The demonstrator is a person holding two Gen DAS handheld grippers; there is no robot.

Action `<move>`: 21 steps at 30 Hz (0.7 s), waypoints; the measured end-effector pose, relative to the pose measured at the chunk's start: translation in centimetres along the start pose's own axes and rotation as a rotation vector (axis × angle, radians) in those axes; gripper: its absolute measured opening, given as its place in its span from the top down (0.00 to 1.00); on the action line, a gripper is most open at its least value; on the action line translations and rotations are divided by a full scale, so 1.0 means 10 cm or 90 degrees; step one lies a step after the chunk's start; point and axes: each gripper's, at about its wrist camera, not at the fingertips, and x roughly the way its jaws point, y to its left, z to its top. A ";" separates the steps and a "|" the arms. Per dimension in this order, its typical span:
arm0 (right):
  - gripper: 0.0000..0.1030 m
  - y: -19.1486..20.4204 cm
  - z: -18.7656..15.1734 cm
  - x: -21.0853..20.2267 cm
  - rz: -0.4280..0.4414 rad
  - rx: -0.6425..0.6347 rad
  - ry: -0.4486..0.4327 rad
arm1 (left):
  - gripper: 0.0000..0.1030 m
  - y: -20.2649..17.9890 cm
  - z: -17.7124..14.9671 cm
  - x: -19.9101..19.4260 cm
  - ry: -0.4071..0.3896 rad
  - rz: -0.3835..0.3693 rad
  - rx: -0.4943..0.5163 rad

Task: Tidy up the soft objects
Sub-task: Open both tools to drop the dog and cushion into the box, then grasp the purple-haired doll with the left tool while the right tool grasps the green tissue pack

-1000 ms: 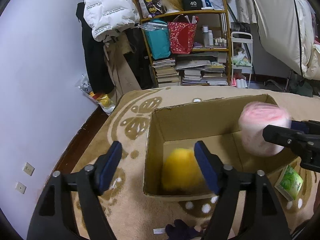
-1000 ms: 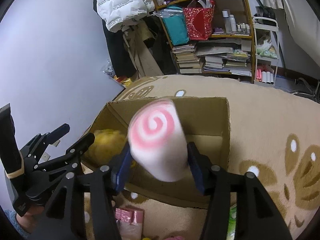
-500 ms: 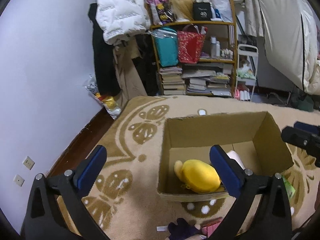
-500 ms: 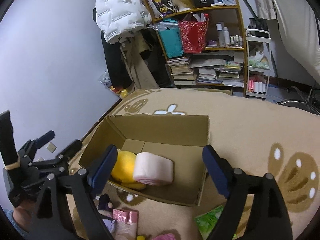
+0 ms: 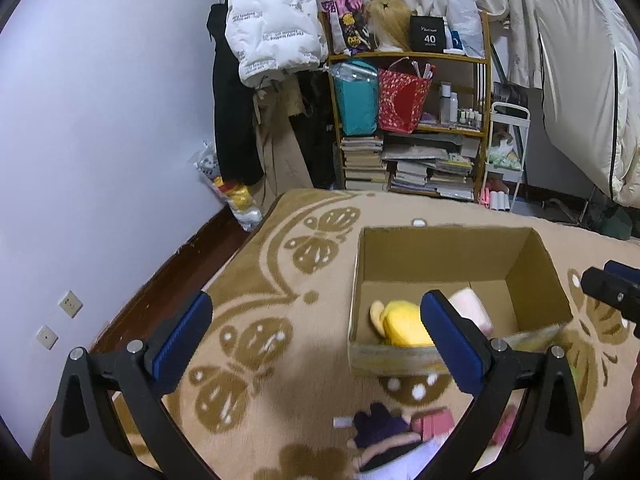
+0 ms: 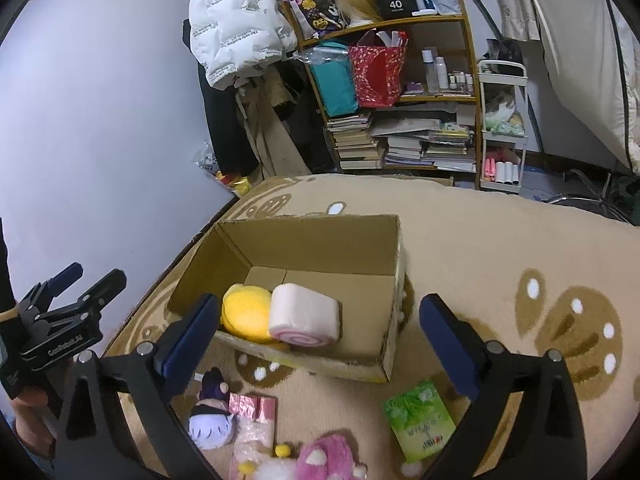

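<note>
An open cardboard box (image 5: 440, 256) (image 6: 312, 244) sits on the patterned rug. Inside it a yellow plush (image 5: 400, 326) (image 6: 246, 312) and a pink swirl roll cushion (image 5: 470, 310) (image 6: 304, 316) lie side by side, touching. My left gripper (image 5: 316, 304) hangs open and empty, back from the box's near left corner. My right gripper (image 6: 320, 304) is above the box's near wall; its jaws are opening with nothing between them. On the rug in front of the box lie a purple-haired doll (image 6: 212, 416) (image 5: 384, 428), a pink plush (image 6: 328, 456) and a pink foil pack (image 6: 252, 404).
A green packet (image 6: 420, 420) lies near the box's right corner. A crowded bookshelf (image 5: 408, 120), hanging coats (image 5: 272, 28) and a white trolley (image 5: 506, 152) line the back. The pale wall (image 5: 100, 140) and a strip of dark floor border the rug on the left.
The left jaws spread off the yellow plush and the right jaws released the pink roll, which dropped into the box beside the plush. Both grippers drew back and up.
</note>
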 end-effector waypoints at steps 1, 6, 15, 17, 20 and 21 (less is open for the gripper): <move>0.00 -0.01 -0.02 -0.03 -0.001 -0.002 0.001 | 0.00 0.01 -0.03 -0.03 0.005 0.000 -0.001; 0.00 -0.04 -0.11 -0.16 -0.008 0.007 0.014 | 0.00 -0.01 -0.17 -0.17 0.021 0.008 0.010; 0.00 -0.02 -0.35 -0.33 -0.018 0.023 0.030 | 0.00 -0.14 -0.41 -0.35 0.051 0.006 0.025; 0.00 -0.02 -0.39 -0.33 -0.026 0.020 0.034 | 0.00 -0.15 -0.48 -0.34 0.060 0.008 0.027; 0.00 -0.04 -0.46 -0.29 -0.042 0.021 0.044 | 0.00 -0.15 -0.59 -0.29 0.073 0.005 0.025; 0.00 -0.04 -0.49 -0.28 -0.045 0.024 0.048 | 0.00 -0.15 -0.63 -0.24 0.082 -0.008 0.018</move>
